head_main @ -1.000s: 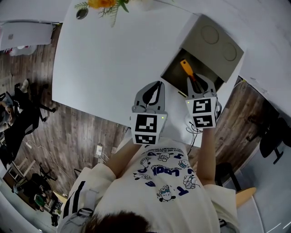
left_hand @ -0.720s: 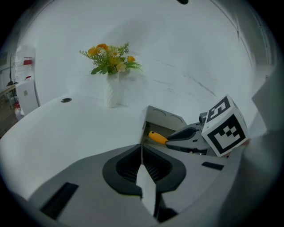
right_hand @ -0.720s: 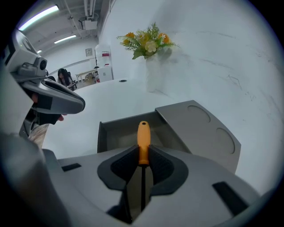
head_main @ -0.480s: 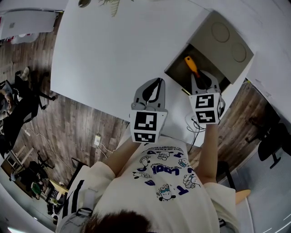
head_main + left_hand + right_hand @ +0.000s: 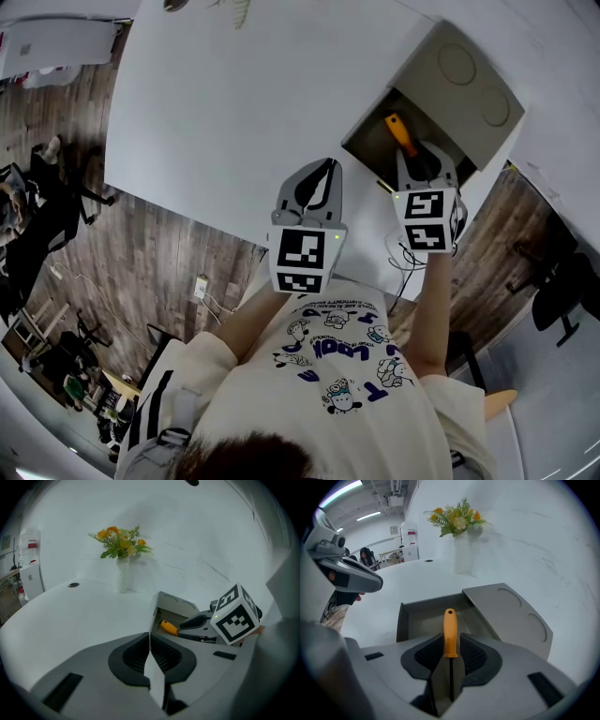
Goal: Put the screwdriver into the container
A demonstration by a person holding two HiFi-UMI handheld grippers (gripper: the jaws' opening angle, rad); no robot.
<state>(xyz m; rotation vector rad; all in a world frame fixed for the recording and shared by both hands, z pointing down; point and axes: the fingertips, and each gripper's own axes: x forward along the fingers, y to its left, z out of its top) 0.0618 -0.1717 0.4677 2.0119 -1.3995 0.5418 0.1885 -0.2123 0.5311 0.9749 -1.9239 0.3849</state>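
Note:
The screwdriver (image 5: 450, 632), with an orange handle and a thin dark shaft, points into the open grey container (image 5: 401, 620). It lies between the jaws of my right gripper (image 5: 450, 644), which are opening, and a narrow gap shows on each side of the handle. From the head view, the right gripper (image 5: 422, 155) hangs over the container's near rim (image 5: 370, 127) with the orange handle (image 5: 399, 134) inside the box. My left gripper (image 5: 326, 169) hovers over the white table to the left of the box, shut and empty.
The container's lid (image 5: 469, 89), with two round dimples, lies folded back on the far side. A white vase of flowers (image 5: 123, 573) stands at the back of the white table (image 5: 234, 94). A small dark disc (image 5: 73, 585) lies far left. The table's edge runs just below both grippers.
The right gripper has carried the screwdriver a little further over the container, and its jaws now stand wider around the handle. The left gripper has stayed put.

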